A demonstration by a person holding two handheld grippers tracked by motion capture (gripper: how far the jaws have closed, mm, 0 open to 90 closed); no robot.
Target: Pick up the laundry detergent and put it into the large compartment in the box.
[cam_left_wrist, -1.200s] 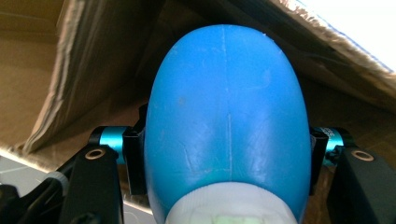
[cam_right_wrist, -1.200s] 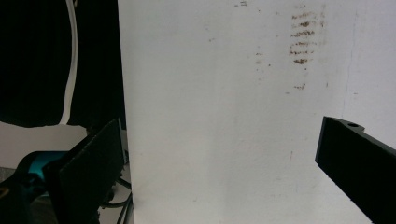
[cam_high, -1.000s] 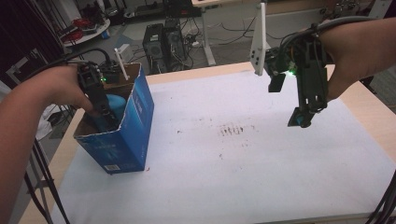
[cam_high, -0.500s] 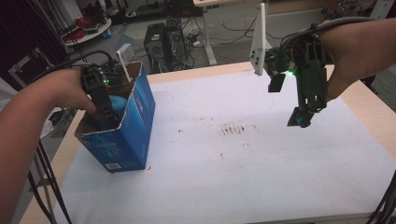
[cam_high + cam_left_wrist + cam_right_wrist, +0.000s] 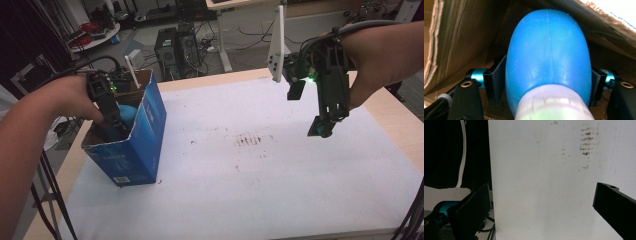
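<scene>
A blue cardboard box stands open at the table's left side. My left gripper reaches down into it. In the left gripper view, the left gripper is shut on a smooth blue bulb-shaped object with a pale ribbed cap, one pad pressed on each side. That blue object shows inside the box from above. My right gripper hangs above the table's right side, pointing down. In its own view the right gripper is open, its jaws wide apart over bare white surface.
A white sheet covers the table, with brown smudges near its middle. A thin white stick rises from the box's far corner. Computer towers and cables lie on the floor beyond the far edge.
My left hand has shifted slightly inside the box with the blue object. The right gripper has stayed where it was.
</scene>
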